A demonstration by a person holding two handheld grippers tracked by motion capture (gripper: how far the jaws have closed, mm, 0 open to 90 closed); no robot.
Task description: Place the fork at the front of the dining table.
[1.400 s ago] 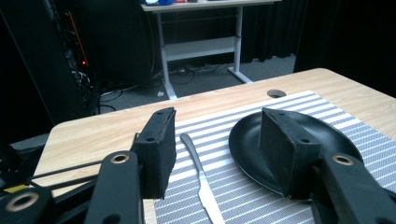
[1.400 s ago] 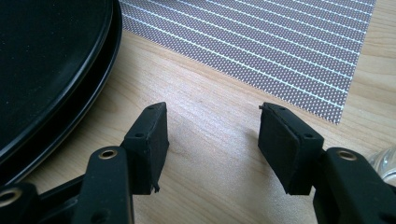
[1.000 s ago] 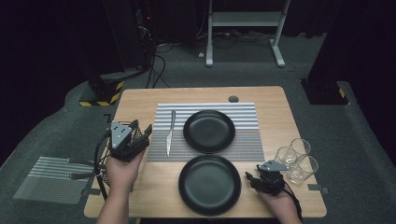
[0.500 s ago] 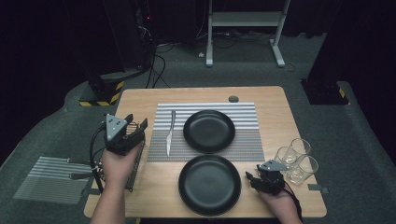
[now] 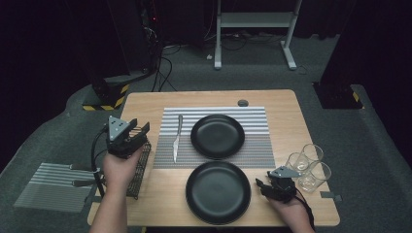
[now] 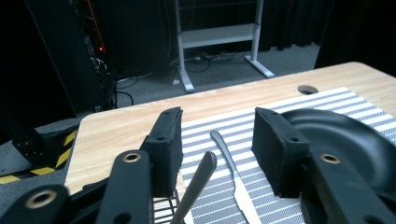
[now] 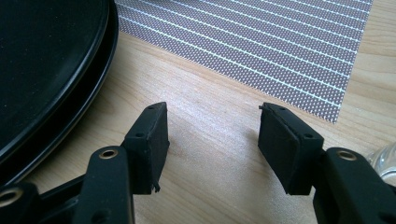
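The left gripper (image 5: 142, 130) hovers over the left edge of the tabletop (image 5: 145, 104), above a black wire rack (image 5: 139, 170) that sits along that edge. In the left gripper view, a silver utensil handle (image 6: 198, 179) pokes up between the two black jaws, close to the left one. The jaws have just been closing, but their pads do not press on the handle, so the left gripper (image 6: 217, 140) is open.

A table knife (image 5: 177, 137) lies flat on the left part of the striped placemat (image 5: 252, 150), just to the right of that gripper. One black plate (image 5: 217, 136) sits on the placemat beside the knife. A second black plate (image 5: 217, 192) sits on the bare wood near the front edge.

The right gripper (image 5: 260, 187) rests low near the front right corner of the tabletop, just to the right of the front plate. Its jaws are apart with only wood between them, so the right gripper (image 7: 212, 140) is open and holds nothing. Three clear glasses (image 5: 307, 162) stand together by the right edge, just beside that hand.
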